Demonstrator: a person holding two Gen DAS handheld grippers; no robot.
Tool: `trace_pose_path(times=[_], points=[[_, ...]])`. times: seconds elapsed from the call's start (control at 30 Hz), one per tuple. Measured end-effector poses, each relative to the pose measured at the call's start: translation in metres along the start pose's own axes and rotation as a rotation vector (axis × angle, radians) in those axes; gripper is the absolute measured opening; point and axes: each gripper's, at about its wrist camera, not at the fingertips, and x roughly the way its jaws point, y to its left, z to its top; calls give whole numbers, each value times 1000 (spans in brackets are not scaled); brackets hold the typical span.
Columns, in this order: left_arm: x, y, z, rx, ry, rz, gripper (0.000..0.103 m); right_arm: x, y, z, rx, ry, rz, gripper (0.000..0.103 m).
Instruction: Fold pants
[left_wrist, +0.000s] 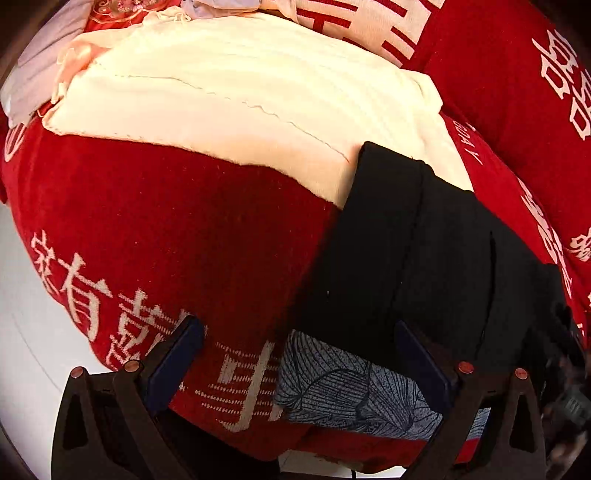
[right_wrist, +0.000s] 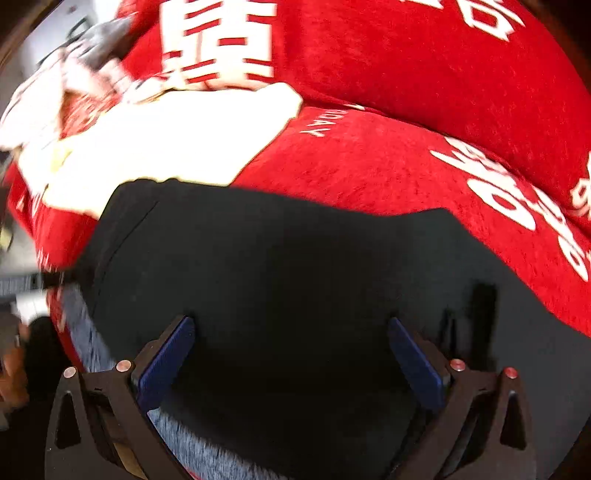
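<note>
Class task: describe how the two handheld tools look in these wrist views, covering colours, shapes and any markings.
Both look alike. The left tool and right tool each have two black plastic fingers with triangular cut-outs, flat dark blue pads on the inner faces, and small round copper-coloured fasteners near the finger bases. No markings or sleeves show.

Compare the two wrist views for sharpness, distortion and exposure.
Left wrist view: sharp, black pants seams readable, cream cloth bright; fisheye bends the red blanket. Right wrist view: motion-blurred, worst at left edge; pants a near-featureless dark mass, cream cloth washed out.
</note>
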Motion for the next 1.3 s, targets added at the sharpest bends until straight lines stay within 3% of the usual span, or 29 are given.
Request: trace_pose_path(times=[0.1,0.23,0.3,0.4,0.6,0.77,0.83,0.93,0.97,1.03,1.1,1.17,1.3], points=[[-3,-5,-3,30,-12,-14,103,2,-9,-1,49,14,23,103],[-1,-8,-2,61,-27,-64,103,-10,2,-28,-4,37,5,103],[-4,-3,-3,64,-33,-82,103,-15,18,-45,-105,56,-27,103],[-7,1,-7,63,-42,-98,103,-21,30,-48,-200,106,17,103],[-7,-3,-12,93,-54,-75,103,-1,59,23,-341,55,129,103],[-11,4,-15,83,-57,-117,103,57,108,74,-528,154,190,103],[-13,9,-16,71,-61,-144,103,73,130,83,-610,215,265,103],[-15,17,-15,47,-62,-187,103,93,152,86,-695,291,305,101],[-15,19,-14,42,-62,-202,103,94,156,85,-724,298,300,96],[-17,25,-12,37,-58,-244,103,83,155,82,-769,279,307,76],[-19,30,-9,40,-52,-296,103,62,145,82,-790,204,288,36],[-21,34,-2,62,-47,-368,103,35,134,81,-785,130,321,27],[-22,29,14,180,-52,-431,103,-3,132,66,-836,35,335,25]])
